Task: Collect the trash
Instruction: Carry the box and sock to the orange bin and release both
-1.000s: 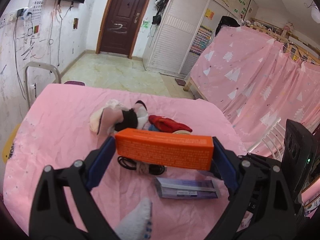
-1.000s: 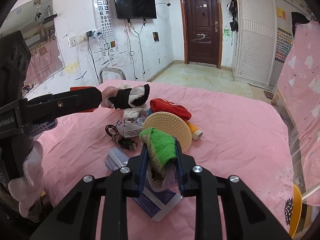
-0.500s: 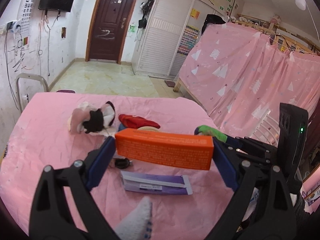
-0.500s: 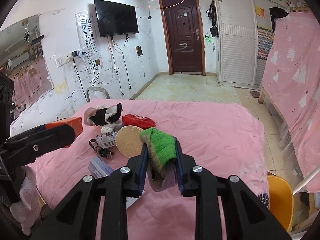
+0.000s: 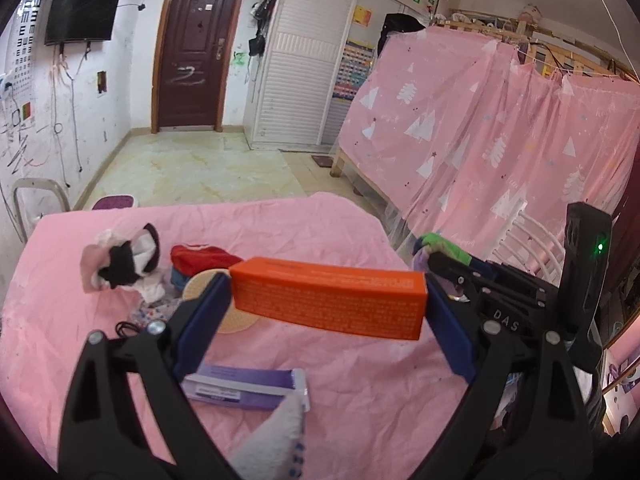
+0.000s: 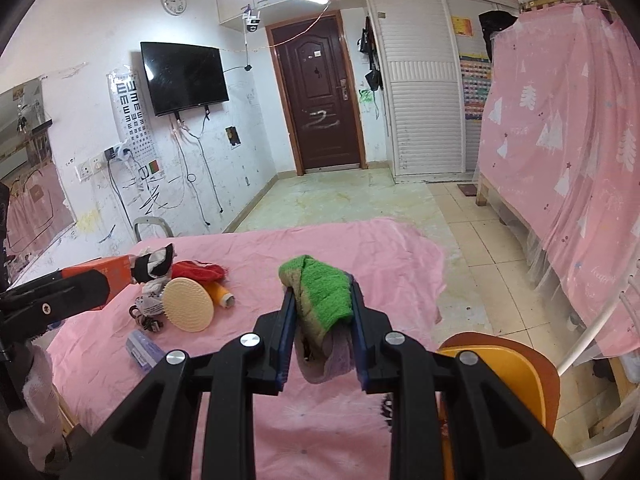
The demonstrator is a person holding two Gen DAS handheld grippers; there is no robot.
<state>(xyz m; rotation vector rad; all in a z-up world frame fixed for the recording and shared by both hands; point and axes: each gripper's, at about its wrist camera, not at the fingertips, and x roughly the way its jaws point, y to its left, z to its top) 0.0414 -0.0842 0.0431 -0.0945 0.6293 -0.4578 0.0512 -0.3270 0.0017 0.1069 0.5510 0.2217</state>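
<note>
Pink bed (image 6: 380,264) filling the lower frame, right edge dropping to bare tile floor (image 6: 472,220) mid-right. Left gripper (image 5: 328,304) spread wide, clamping orange box (image 5: 328,300) endwise at centre. Right gripper (image 6: 320,320) narrow, pinching green rag (image 6: 324,292) near that edge.

Bed (image 6: 360,248), pink-sheeted; left of the right claw (image 6: 320,336) lie a cream disc (image 6: 188,304), purple box (image 6: 142,348), red cloth (image 6: 198,271), black cable (image 6: 146,320).

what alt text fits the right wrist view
The right gripper holds a green cloth between its jaws above a pink bed, where a round cream disc and red cloth lie at left.
</note>
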